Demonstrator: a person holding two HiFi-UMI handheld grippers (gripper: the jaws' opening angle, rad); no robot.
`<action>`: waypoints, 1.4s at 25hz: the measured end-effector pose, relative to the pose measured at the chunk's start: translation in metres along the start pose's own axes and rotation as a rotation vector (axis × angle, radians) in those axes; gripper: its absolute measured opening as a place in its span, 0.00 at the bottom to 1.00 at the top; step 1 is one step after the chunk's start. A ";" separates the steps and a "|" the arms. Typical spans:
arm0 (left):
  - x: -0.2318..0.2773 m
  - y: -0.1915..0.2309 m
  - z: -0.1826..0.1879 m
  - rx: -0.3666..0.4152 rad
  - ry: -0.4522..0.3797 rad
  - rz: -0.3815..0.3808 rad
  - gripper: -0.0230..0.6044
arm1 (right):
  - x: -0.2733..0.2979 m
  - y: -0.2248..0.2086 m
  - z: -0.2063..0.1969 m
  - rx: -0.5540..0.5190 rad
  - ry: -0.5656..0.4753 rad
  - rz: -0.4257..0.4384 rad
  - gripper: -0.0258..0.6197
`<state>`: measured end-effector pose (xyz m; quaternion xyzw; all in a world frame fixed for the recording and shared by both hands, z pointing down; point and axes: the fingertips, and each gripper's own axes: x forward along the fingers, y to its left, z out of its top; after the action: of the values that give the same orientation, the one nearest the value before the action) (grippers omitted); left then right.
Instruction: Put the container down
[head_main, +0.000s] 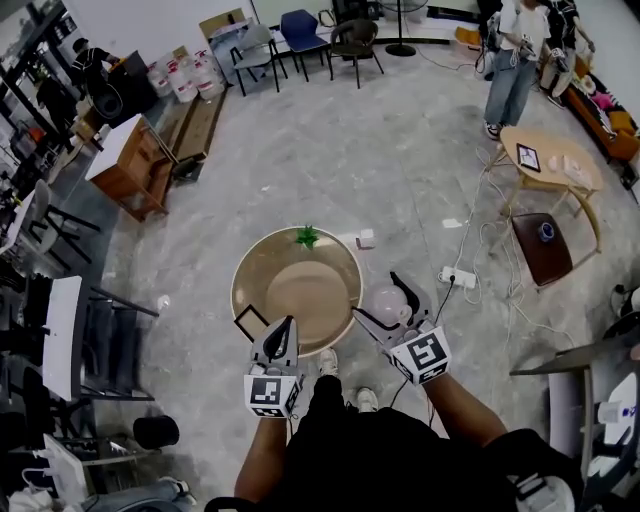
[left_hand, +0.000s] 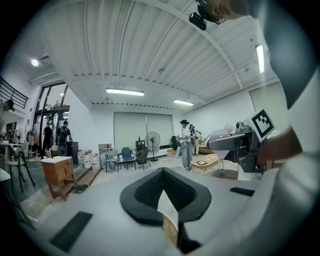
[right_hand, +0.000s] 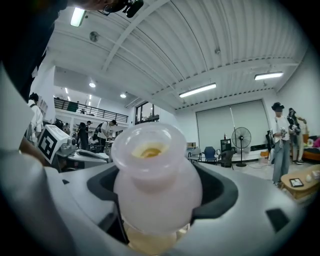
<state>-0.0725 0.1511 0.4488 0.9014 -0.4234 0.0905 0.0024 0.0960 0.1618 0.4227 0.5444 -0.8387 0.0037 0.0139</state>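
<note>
The container (head_main: 388, 303) is a translucent white, round-bodied jar with a wide neck. It hangs in the air just off the right edge of the round tan table (head_main: 247, 272). My right gripper (head_main: 386, 307) is shut on it. In the right gripper view the container (right_hand: 156, 186) fills the space between the black pads, its open mouth showing yellowish inside. My left gripper (head_main: 289, 324) sits over the table's near edge, jaws together with nothing between them. In its own view, the left gripper (left_hand: 163, 192) shows its dark pads meeting in a point.
A small green plant-like item (head_main: 307, 237) lies at the table's far rim. On the floor are a small white box (head_main: 365, 239), a power strip (head_main: 458, 278) and cables. A low wooden table (head_main: 550, 160), a brown stool (head_main: 543, 247) and a standing person (head_main: 510, 60) are to the right.
</note>
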 end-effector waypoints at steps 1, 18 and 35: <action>0.004 0.002 -0.002 -0.001 0.001 -0.002 0.03 | 0.006 -0.003 -0.001 -0.001 -0.001 0.001 0.67; 0.131 0.088 -0.015 -0.050 0.040 -0.079 0.03 | 0.159 -0.051 -0.018 -0.035 0.094 0.033 0.67; 0.239 0.193 -0.063 -0.071 0.130 0.040 0.03 | 0.314 -0.092 -0.097 -0.118 0.241 0.160 0.67</action>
<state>-0.0807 -0.1504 0.5363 0.8844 -0.4431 0.1339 0.0600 0.0542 -0.1604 0.5277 0.4696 -0.8704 0.0208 0.1464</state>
